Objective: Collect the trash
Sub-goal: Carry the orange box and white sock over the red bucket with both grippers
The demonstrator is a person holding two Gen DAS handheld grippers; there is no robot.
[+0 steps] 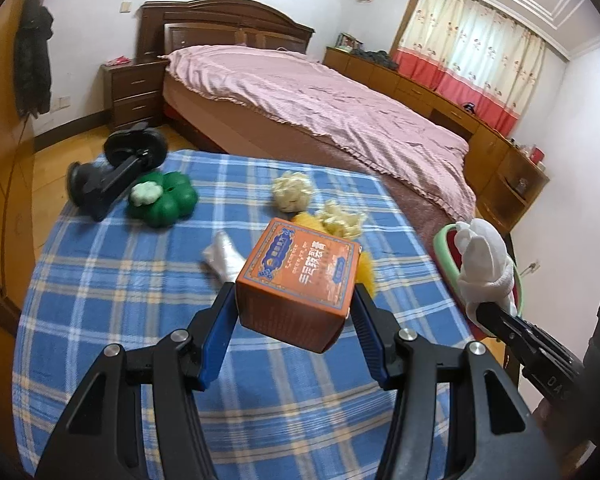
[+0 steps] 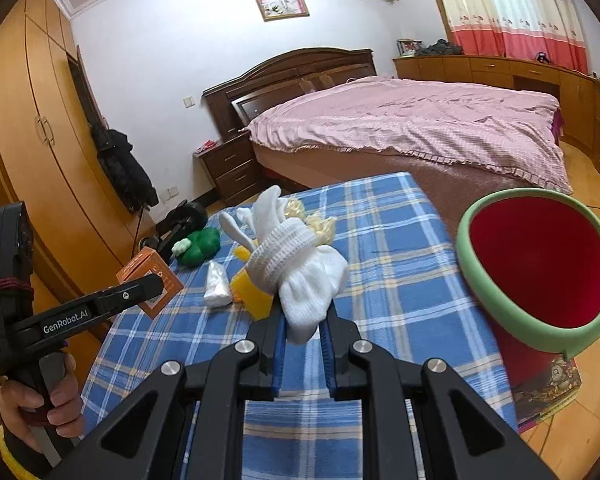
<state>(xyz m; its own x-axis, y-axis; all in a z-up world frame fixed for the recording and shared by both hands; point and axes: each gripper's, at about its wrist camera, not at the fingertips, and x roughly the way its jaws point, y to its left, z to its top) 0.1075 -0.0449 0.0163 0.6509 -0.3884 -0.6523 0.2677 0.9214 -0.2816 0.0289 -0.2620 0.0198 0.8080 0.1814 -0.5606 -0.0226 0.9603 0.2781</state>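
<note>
Left gripper (image 1: pixel 296 300) half open, clamped on orange box (image 1: pixel 300 280) between its fingers, lifted off the checked cloth (image 1: pixel 140 280) — right gripper (image 2: pixel 303 320) nearly closed, pinching white glove (image 2: pixel 300 280), red bin (image 2: pixel 540 264) just right of those fingers.
</note>
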